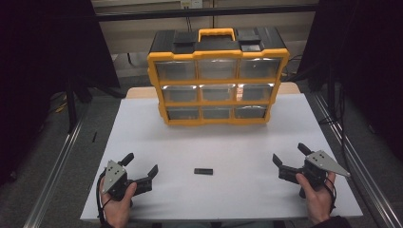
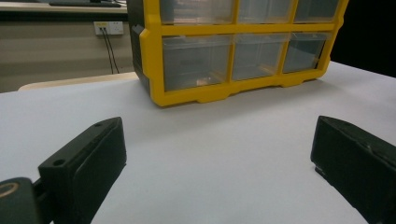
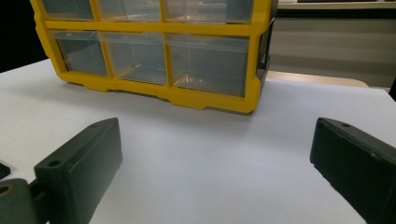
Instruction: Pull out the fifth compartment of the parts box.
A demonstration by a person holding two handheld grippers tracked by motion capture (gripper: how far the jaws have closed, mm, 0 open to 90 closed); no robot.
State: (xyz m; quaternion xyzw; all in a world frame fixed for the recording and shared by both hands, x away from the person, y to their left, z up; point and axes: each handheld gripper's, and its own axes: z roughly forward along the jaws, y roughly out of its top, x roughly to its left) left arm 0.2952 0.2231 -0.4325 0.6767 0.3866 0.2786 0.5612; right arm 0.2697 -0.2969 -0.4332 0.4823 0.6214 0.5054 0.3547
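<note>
A yellow and black organiser box (image 1: 217,76) with several clear drawers stands at the far middle of the white table (image 1: 223,147); its drawers look pushed in. The same box (image 2: 233,51) fills the top of the left gripper view, and the box (image 3: 154,51) appears likewise in the right gripper view. A small flat black piece (image 1: 203,171) lies on the table near the front, between the two hands. My left gripper (image 1: 140,165) rests at the front left, jaws wide apart and empty. My right gripper (image 1: 290,154) rests at the front right, open, nothing between its jaws.
A corner of the black piece (image 3: 2,170) peeks in at the left edge of the right gripper view. Metal rails (image 1: 57,161) run along both sides of the table. Black curtains hang at left and right, and a wall socket (image 2: 108,28) sits behind.
</note>
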